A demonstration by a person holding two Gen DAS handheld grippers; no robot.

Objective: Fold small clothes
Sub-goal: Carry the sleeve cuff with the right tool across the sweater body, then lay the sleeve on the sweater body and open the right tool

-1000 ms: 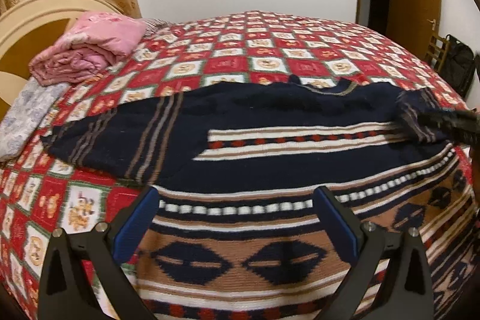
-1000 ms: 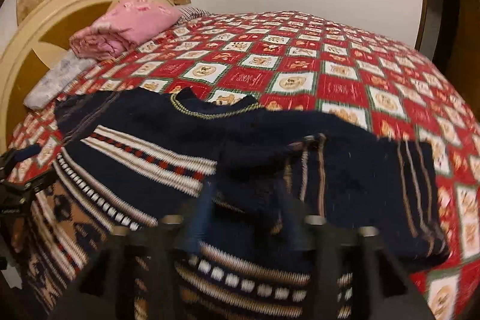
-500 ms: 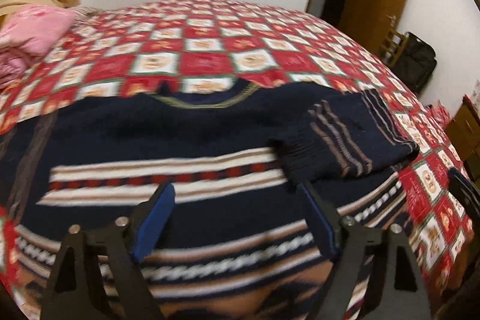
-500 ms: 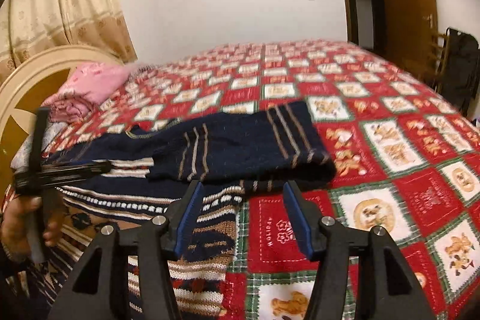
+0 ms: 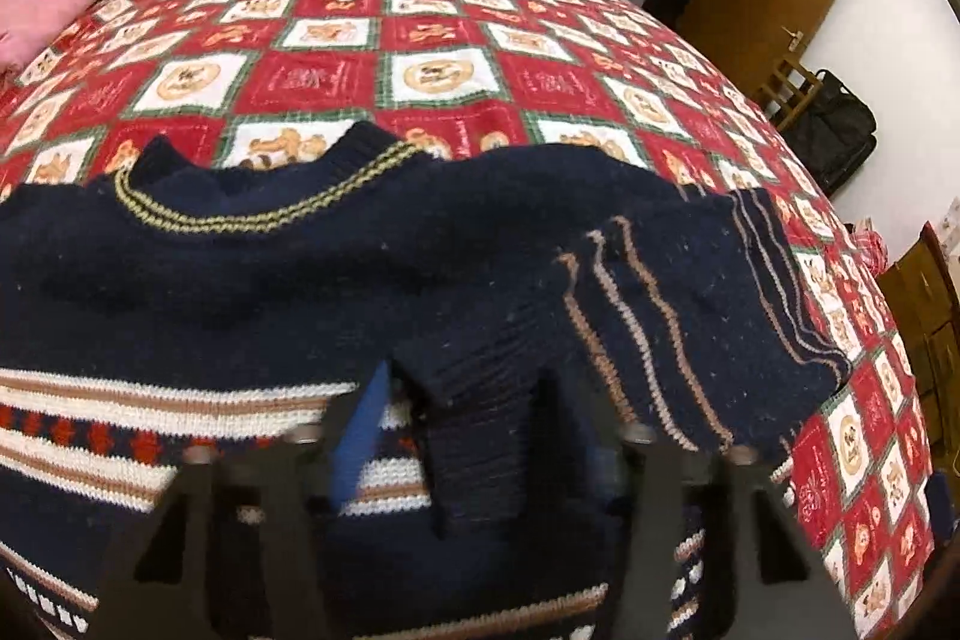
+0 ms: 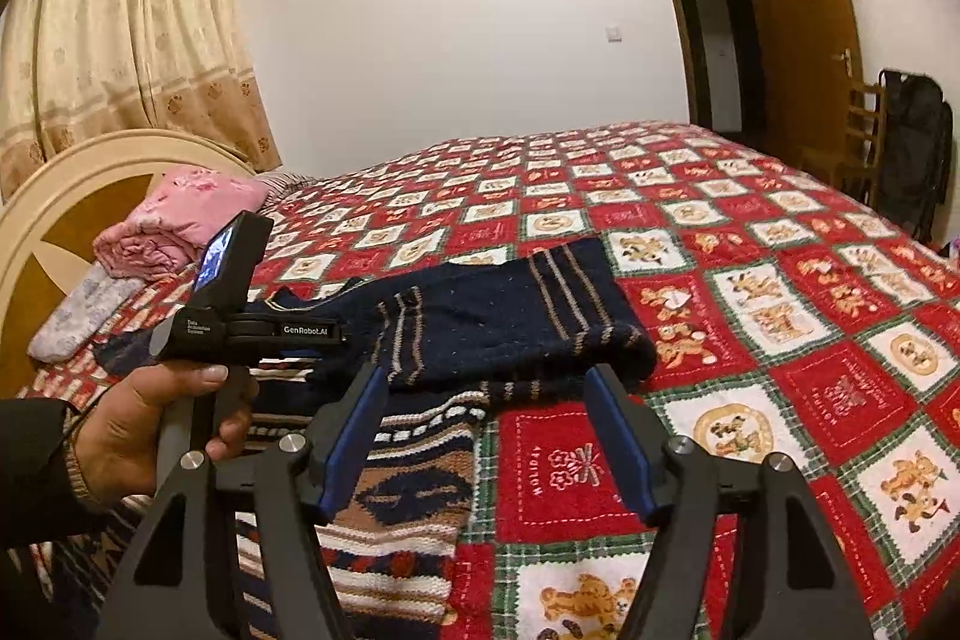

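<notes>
A dark navy knitted sweater [image 5: 252, 274] with white, brown and red bands lies flat on the bed. Its right sleeve [image 5: 678, 304] is folded in over the body. My left gripper [image 5: 465, 400] is low over the sweater, its blue-padded fingers on either side of the sleeve's ribbed cuff [image 5: 474, 424], which lies between them; the jaws are narrowed and blurred. In the right wrist view the sleeve [image 6: 510, 316] lies ahead and the left gripper's body [image 6: 240, 322] is held in a hand. My right gripper [image 6: 486, 436] is open and empty near the sweater's hem [image 6: 408, 496].
The bed has a red checked bear-pattern cover [image 6: 750, 292]. A pink folded blanket [image 6: 180, 220] and a grey cloth [image 6: 78, 310] lie by the headboard [image 6: 72, 196]. A brown door [image 6: 798, 58], a chair and a black bag [image 6: 912, 142] stand at the right.
My left gripper moved forward and right onto the sleeve cuff and its jaws narrowed around it. My right gripper let go of the sleeve, opened and drew back.
</notes>
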